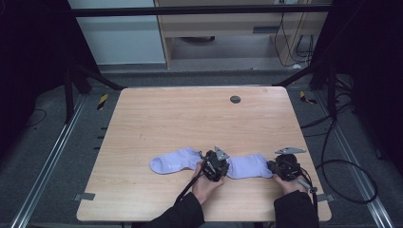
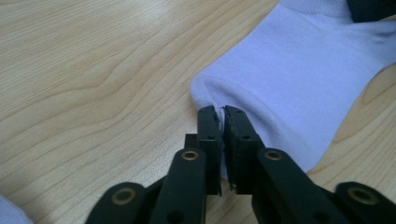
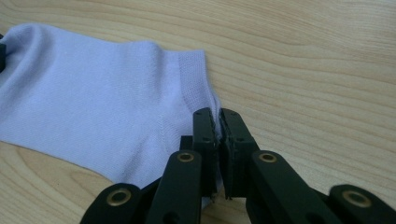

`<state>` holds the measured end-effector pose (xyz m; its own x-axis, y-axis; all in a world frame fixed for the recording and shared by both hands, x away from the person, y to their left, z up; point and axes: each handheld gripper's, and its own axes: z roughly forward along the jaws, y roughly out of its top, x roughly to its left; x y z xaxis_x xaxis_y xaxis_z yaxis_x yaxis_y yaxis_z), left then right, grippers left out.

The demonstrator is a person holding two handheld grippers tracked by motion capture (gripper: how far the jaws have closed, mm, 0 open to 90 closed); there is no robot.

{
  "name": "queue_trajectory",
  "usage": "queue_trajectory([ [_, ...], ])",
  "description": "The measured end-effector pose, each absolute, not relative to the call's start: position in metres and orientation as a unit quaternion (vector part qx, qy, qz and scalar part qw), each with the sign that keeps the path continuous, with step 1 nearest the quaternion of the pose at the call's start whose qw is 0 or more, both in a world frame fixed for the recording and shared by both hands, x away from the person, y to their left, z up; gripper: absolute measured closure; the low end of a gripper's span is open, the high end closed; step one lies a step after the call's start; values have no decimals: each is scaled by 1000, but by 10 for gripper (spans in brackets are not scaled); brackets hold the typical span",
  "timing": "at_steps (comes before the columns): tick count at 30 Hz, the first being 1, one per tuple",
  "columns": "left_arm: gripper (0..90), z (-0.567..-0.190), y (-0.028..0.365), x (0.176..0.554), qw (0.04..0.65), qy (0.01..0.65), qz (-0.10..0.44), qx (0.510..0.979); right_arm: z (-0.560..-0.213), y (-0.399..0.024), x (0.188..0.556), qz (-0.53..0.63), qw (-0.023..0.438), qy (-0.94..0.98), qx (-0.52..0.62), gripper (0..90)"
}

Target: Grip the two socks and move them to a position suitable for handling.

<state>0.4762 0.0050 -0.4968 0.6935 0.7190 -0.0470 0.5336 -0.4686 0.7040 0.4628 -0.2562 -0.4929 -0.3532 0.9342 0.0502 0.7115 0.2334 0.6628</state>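
Between our grippers: one sock [image 1: 248, 166], flat on the table [image 1: 157, 118].
Left gripper [image 2: 219, 112] clamps its toe edge, right gripper [image 3: 218, 114] its cuff; both fully pinched.

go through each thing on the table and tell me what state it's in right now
Right sock: flat on the table, pinched at both ends.
Left sock: flat on the table, free of both jaws.
Left hand-held gripper: shut on the right sock's toe edge.
Right hand-held gripper: shut on the right sock's cuff edge.
Wooden table: level, carrying both socks.
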Motion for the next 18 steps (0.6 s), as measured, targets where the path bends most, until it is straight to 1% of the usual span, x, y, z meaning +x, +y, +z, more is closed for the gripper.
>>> queue_trajectory([
  [4,882,-494,9,476,365,364,123,848,-488,-257,461,319,178,761,536,862],
  [13,886,-476,27,472,386,359,114,842,-468,-247,447,352,188,758,516,862],
  [18,887,-464,39,466,388,352,121,844,-459,-239,439,360,188,759,509,862],
])
